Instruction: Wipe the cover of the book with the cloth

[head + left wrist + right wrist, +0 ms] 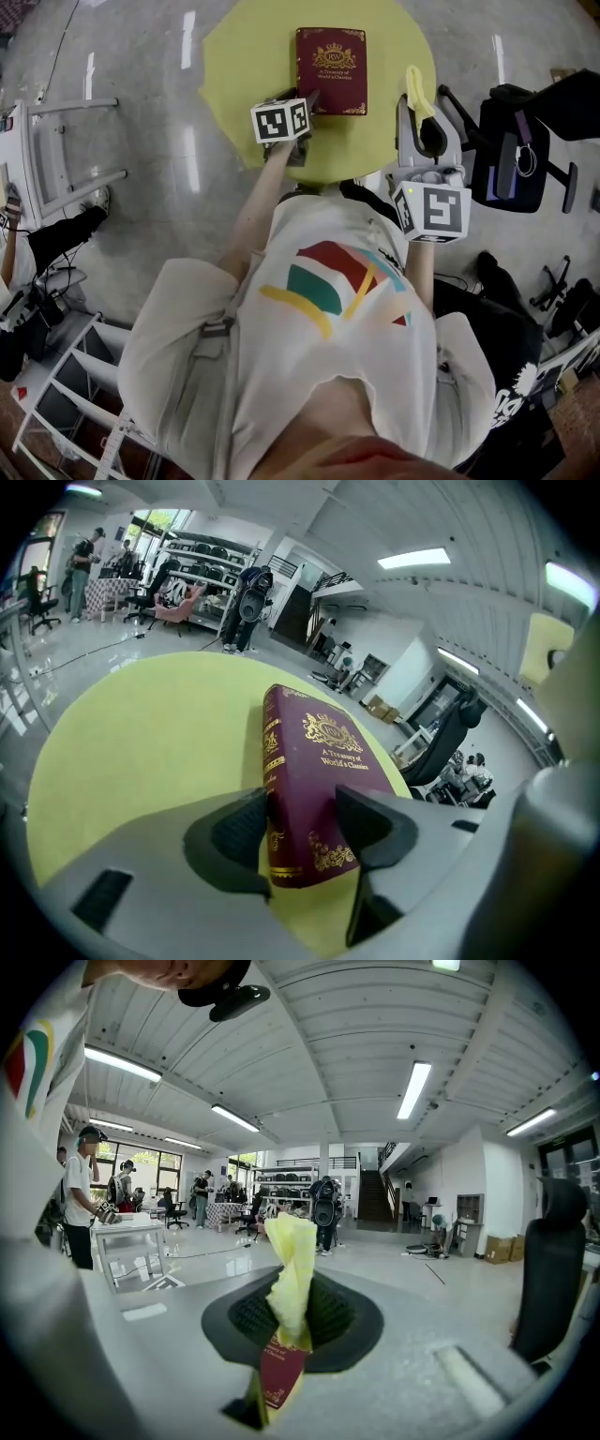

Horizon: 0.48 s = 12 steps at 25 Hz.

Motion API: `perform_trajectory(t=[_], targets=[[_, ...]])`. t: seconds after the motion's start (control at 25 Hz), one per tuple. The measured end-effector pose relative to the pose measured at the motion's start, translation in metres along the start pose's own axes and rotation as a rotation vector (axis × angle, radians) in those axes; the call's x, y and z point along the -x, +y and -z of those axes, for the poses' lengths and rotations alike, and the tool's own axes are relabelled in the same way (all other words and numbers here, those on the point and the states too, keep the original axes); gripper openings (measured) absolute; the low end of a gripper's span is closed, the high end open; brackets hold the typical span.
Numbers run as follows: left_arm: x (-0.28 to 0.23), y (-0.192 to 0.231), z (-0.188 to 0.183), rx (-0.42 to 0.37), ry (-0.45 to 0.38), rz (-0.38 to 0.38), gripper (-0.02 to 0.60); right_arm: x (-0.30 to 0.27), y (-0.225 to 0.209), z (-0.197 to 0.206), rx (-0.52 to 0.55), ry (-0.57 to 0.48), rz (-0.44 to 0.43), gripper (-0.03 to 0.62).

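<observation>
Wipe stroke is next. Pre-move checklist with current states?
1. Cloth clamped in right gripper jaws: ok.
2. Left gripper jaws on near corner of book: ok.
3. Book flat on yellow table, cover up: ok.
4. Cloth touching the cover: not ok, it is held apart, to the book's right.
5. Nothing else lying on the cover: ok.
6. Dirt on the cover: cannot tell.

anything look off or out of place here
Nothing spilled or damaged. The book lies flat and square on the yellow table, its near corner between the left gripper's jaws. Only oddity: the cloth sticks up twisted from the right gripper, away from the book.
</observation>
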<state>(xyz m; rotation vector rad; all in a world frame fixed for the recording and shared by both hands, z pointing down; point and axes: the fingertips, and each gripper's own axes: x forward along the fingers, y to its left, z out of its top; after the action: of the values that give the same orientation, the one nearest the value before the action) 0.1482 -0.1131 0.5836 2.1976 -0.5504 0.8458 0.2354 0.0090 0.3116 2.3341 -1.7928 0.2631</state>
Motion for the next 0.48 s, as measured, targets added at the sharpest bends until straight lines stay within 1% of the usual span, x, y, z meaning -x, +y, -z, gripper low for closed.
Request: perform_trajectory(t=[0.2,0.48], targets=[[-0.001,0.001,0.001,0.017,0.011,0.027,0.236,-0.009,0.005,0.006,0.025,0.028,-0.026,0.031],[-0.001,0.0,0.0,0.026,0.017,0.046,0.235,-0.041,0.014,0.015,0.132,0.101,-0.101,0.031]])
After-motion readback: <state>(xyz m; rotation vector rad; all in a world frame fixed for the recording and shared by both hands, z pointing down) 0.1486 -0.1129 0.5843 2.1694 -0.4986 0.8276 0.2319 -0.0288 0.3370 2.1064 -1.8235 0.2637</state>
